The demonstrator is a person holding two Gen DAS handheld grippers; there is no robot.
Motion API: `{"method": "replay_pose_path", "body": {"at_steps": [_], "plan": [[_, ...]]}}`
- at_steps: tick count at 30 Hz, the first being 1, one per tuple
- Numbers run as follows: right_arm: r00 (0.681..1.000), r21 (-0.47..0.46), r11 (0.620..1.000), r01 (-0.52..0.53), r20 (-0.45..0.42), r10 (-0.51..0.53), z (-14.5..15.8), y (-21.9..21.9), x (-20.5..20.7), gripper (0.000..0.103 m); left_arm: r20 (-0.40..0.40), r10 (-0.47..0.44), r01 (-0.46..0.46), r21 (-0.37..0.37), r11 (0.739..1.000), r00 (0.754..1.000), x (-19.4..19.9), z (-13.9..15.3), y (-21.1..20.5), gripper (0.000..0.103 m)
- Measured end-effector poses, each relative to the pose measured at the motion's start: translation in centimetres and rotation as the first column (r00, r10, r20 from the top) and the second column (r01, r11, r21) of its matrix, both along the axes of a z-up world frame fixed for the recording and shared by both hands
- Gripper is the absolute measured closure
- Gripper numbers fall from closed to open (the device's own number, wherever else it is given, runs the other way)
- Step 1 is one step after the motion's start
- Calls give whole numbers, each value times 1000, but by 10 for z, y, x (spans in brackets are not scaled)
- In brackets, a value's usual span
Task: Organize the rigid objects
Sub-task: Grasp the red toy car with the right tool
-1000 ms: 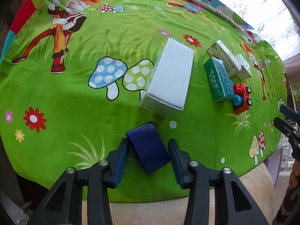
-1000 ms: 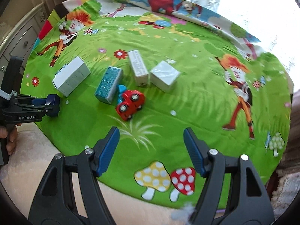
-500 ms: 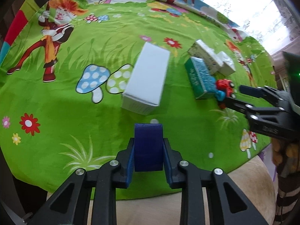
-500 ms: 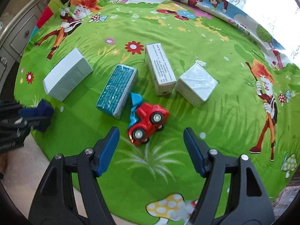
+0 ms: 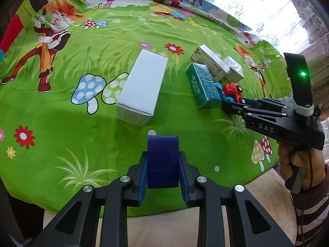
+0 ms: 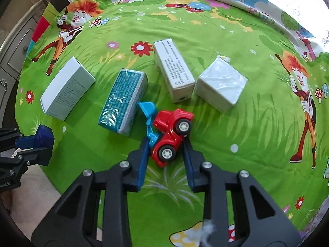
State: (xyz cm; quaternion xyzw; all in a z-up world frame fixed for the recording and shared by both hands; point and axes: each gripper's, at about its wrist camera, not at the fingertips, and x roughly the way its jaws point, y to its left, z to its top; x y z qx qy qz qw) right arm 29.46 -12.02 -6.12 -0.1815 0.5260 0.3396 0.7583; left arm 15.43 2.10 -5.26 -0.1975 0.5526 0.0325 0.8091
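My left gripper [image 5: 162, 170] is shut on a dark blue block [image 5: 162, 146], held near the front edge of the green cartoon cloth [image 5: 61, 123]. The right wrist view shows that block [image 6: 44, 135] at the far left. My right gripper [image 6: 165, 146] points down over a red toy truck [image 6: 172, 123] with a blue scoop, lying on its side. Its jaws are closing, and both pads touch the truck's sides. A teal box [image 6: 123, 100] lies just left of the truck. Beyond it lie a white printed box [image 6: 174, 72] and a wrapped white box [image 6: 221, 84].
A larger white box [image 5: 141, 86] lies ahead of the left gripper. A person's hand [image 5: 296, 164] holds the right gripper's handle at the right. The cloth's front edge drops onto a beige surface [image 5: 164, 226]. A cabinet [image 6: 12, 47] stands at the left.
The left jaws closed onto the blue block, which now sits straight between the pads. The right gripper came down to the red truck and its wide jaws narrowed onto it.
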Motion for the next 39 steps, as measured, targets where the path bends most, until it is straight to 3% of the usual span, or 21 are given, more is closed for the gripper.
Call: {"method": "replay_pose_path", "body": {"at_steps": [7, 14, 20, 28, 32, 39], "plan": [[999, 30, 999, 17, -51, -15, 0, -19, -9, 67, 14, -9, 9, -5, 1000, 1000, 0, 3, -3, 75], [983, 99, 992, 80, -174, -61, -8, -60, -12, 68, 17, -11, 12, -12, 1000, 1000, 0, 3, -4, 75], [976, 91, 984, 153, -172, -136, -5, -81, -12, 68, 18, -15, 15, -8, 1000, 1000, 0, 3, -6, 75], [978, 136, 976, 168, -151, -147, 15, -90, -7, 67, 13, -16, 17, -10, 1000, 1000, 1, 2, -6, 75], [980, 120, 978, 171, -122, -156, 13, -83, 0, 67, 16, -19, 19, -8, 1000, 1000, 0, 3, -7, 75], [965, 148, 957, 248, -121, -232, 15, -109, 16, 65, 19, -21, 21, -12, 1000, 1000, 0, 3, -7, 75]]}}
